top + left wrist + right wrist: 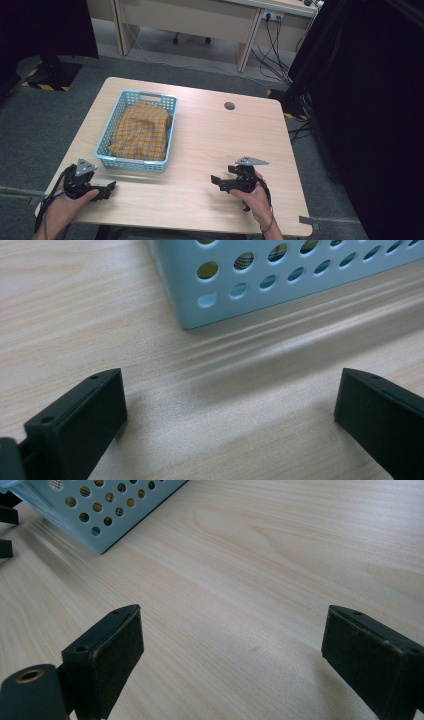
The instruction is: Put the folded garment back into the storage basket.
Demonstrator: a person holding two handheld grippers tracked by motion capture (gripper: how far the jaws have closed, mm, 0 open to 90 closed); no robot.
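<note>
- High view: we log a light blue perforated basket [137,131] on the left half of the wooden counter [215,145], with a folded orange-and-yellow checked cloth [141,131] lying inside it and filling most of its floor.
- Left tool [109,188]: it rests low at the near left corner of the counter, just in front of the basket's near wall, jaws spread with nothing between them. In the left gripper view the basket's near corner [280,280] sits close ahead, and the cloth's check shows through its holes.
- Right tool [216,182]: it sits on the near right part of the counter, well apart from the basket, pointing leftward; jaws likewise released and empty. The right gripper view shows bare wood between the pads [120,667].
- Step in hand, as we judge it: both tools wait at rest with the cloth untouched, so the work on it is not yet begun.
- Next move, as we judge it: either tool must rise over the basket rim and come down onto a fold or edge of the cloth; the left one is far nearer.
- Obstacles: the basket walls block a level approach, and the cloth is packed close to them, leaving little room for a jaw.
- Surroundings: a round cable hole [229,106] in the far counter, a desk [200,20] and cables [275,45] beyond, dark curtains [370,100] at right.
</note>
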